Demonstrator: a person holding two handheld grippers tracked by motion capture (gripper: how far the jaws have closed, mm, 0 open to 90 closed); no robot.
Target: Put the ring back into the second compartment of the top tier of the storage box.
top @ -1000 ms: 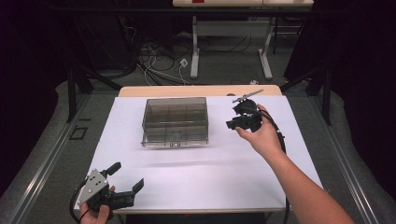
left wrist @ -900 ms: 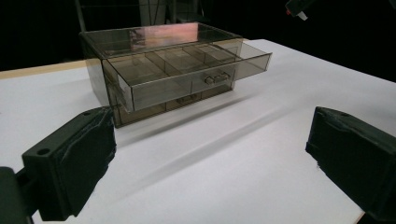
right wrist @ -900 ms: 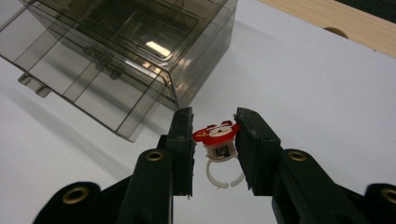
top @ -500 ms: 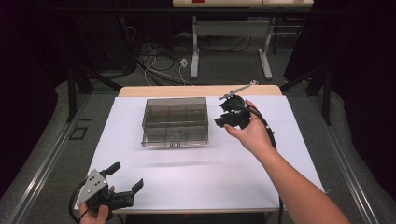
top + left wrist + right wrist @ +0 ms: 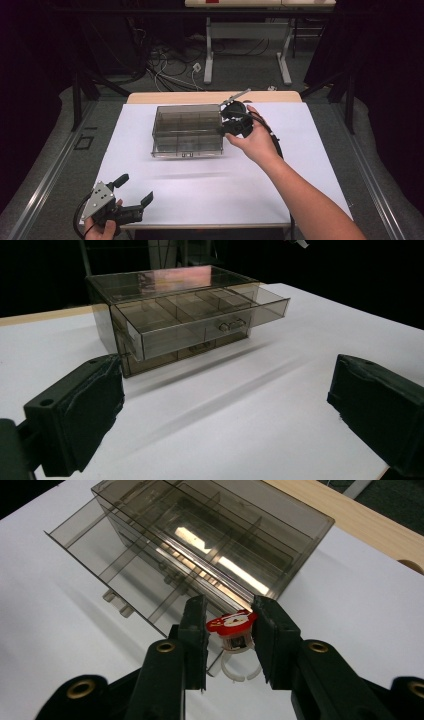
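**Ring clamped in right hand-held gripper, over the open top drawer**

- Right hand-held gripper was closed on one toy ring: red top, white band. Both pads pressed on the ring's head from either side. In the high view the same right hand-held gripper sat at the right end of the drawer box.
- Ring orientation, from the right gripper view: red face tilted up and away from the camera, the open white band hanging below the jaws, toward the camera. Axis through the band ran roughly along the jaws. Finer detail on the red face was too small to read.
- Ring position: between the jaw tips, above the near right corner of the pulled-out top drawer, not touching it as far as I could tell.
- Counts: one ring, one smoky clear drawer box, two hand-held grippers. The box had two drawer levels; the upper one was out, the lower one in. The open drawer was split by dividers into several compartments; exact number unclear.
- Box long axis ran left-right across the table, drawer fronts facing the person.
- Left hand-held gripper was at the near left corner of the table, jaws wide apart, nothing between them, well apart from the box and pointing at its front.
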